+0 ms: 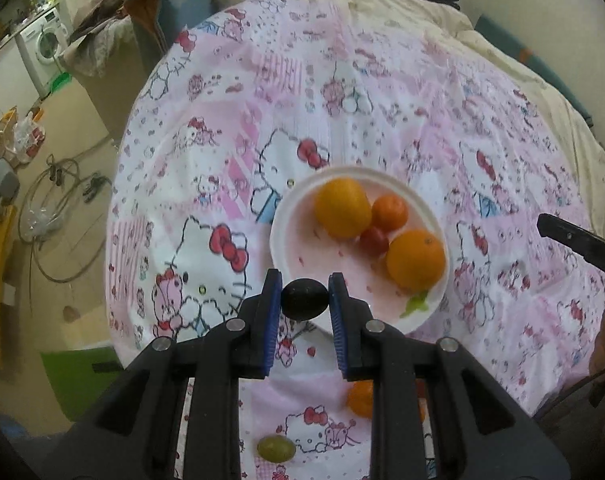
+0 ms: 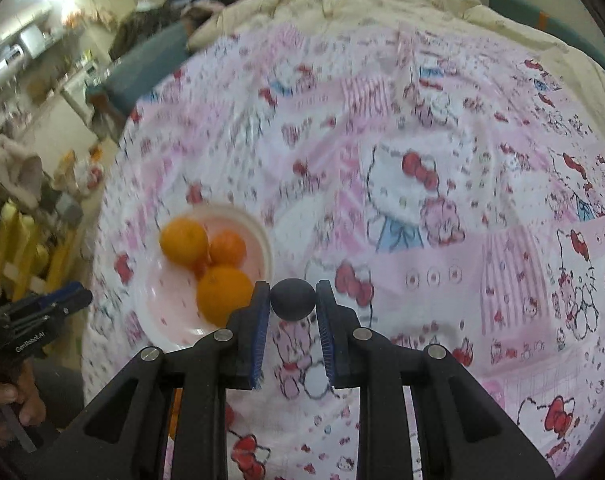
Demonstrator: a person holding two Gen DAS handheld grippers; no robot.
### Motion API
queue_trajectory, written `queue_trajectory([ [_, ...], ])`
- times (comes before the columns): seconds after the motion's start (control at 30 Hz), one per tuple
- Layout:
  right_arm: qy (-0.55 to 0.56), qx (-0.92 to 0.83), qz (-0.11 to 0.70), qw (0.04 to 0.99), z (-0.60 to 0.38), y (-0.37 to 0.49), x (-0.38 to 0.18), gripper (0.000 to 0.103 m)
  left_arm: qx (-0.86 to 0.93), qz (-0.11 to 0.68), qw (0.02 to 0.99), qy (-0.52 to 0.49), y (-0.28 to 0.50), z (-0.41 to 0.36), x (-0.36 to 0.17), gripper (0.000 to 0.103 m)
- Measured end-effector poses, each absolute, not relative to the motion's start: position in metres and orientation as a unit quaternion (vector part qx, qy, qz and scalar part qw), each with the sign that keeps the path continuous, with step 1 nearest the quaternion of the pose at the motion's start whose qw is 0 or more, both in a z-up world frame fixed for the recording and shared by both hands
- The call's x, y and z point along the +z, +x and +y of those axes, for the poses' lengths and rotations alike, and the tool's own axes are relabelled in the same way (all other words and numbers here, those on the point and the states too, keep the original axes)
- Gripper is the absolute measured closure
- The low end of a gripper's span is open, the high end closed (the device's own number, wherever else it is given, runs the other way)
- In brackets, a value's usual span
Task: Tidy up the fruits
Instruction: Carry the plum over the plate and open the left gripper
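A bed fills the room, spread with a pink-and-white cartoon-cat sheet [image 1: 342, 100], a cream duvet heaped at its far end and a washing machine [image 1: 44, 46] off to the left by the cluttered floor.

From the left wrist view, the left gripper [image 1: 305, 298] is clamped on a small dark round fruit [image 1: 305, 299], held between its blue pads just at the near rim of a white plate [image 1: 290, 240]. On the plate sit a large orange [image 1: 342, 207], a smaller tangerine [image 1: 389, 212], a little red fruit [image 1: 374, 241] wedged between them, and another orange [image 1: 415, 259] toward the right rim. Nearer the camera, on the sheet, lie a green grape [image 1: 275, 448] and a further orange fruit [image 1: 360, 398] (half hidden behind the gripper's finger). The tip of the right gripper shows at the right edge.

From the right wrist view, which is blurred, the right gripper [image 2: 293, 298] pinches another dark round fruit [image 2: 293, 299] over the sheet, just right of the plate [image 2: 162, 312]. Three orange fruits show there. The left gripper [image 2: 42, 312] and a hand [image 2: 10, 400] appear at the left edge.
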State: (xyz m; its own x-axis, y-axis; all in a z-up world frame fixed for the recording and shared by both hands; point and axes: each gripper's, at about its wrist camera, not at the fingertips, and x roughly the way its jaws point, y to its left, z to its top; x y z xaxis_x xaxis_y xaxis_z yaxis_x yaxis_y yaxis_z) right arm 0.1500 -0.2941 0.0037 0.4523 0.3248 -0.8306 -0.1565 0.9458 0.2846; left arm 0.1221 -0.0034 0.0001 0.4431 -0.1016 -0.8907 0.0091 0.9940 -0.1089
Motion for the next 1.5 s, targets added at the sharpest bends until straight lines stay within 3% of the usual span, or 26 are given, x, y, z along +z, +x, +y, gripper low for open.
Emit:
queue_trajectory([
  [0.33, 0.112, 0.186, 0.487, 0.846, -0.278, 0.176, 0.012, 0.078, -0.057, 0.527, 0.846, -0.057, 0.158, -0.007, 0.008, 0.083],
  [0.57, 0.163, 0.203, 0.518, 0.815, -0.269, 0.204, -0.023, 0.078, -0.071, 0.546, 0.833, -0.058, 0.181, -0.014, -0.014, 0.083],
  [1.03, 0.163, 0.214, 0.569, 0.777, -0.24, 0.225, -0.087, 0.078, -0.1, 0.603, 0.787, -0.081, 0.194, -0.028, -0.075, 0.082],
  [1.5, 0.178, 0.218, 0.575, 0.768, -0.242, 0.227, -0.1, 0.075, -0.098, 0.605, 0.785, -0.092, 0.199, -0.028, -0.082, 0.082],
])
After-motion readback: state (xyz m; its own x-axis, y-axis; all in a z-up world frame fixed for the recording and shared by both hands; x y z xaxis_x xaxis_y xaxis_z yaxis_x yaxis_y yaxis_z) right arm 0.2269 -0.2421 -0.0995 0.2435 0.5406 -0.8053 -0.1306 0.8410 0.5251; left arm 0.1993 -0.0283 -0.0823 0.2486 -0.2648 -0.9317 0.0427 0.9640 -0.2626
